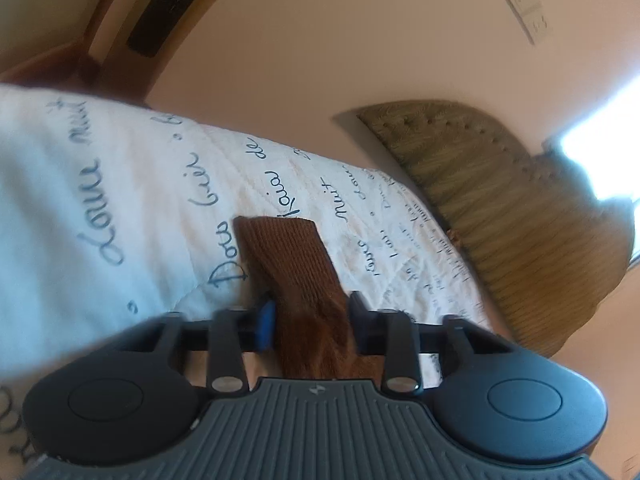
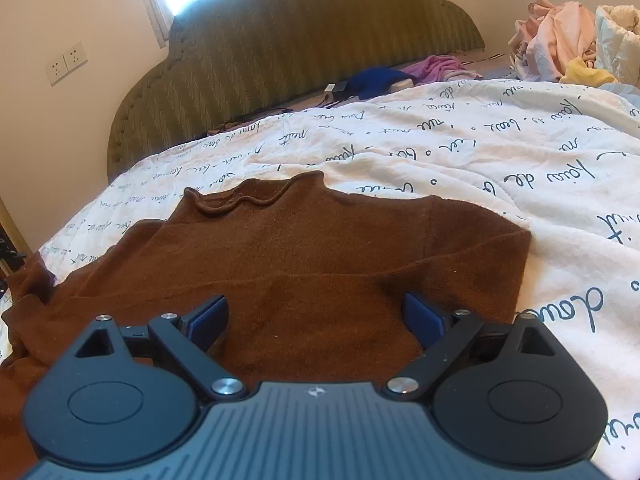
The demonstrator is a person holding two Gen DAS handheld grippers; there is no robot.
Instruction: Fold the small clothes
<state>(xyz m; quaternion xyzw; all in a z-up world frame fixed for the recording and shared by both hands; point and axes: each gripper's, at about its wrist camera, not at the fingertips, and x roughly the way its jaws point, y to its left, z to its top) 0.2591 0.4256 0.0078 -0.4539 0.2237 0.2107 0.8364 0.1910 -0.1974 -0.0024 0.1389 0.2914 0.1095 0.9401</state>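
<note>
Both tongs are over the bed, and they differ plainly. Left gripper (image 1: 312,316) has its blue-padded fingers (image 1: 267,320) drawn in against a ribbed brown sleeve cuff (image 1: 288,248), which passes between them and sticks out on the far side, raised off the white quilt (image 1: 132,184) printed with dark cursive writing; the fabric fills the gap from pad to pad, so that gripper is clamped on the cuff. Right gripper (image 2: 316,316) stands with its jaws spread wide, nothing between them, hovering low over the near part of the brown sweater (image 2: 320,248); whether its tips touch the knit I cannot tell. In the right wrist view the sweater lies flat on the quilt (image 2: 500,152), its rolled collar (image 2: 256,196) at the far end toward the green padded headboard (image 2: 300,40), its right edge folded in straight, and its left sleeve trailing off to the near left, bunched. Far right on the bed sits a heap of pale clothes (image 2: 572,44); along the headboard lie a blue cloth (image 2: 376,80) and a purple one (image 2: 432,66). On the wall to the left are white sockets (image 2: 66,62).
</note>
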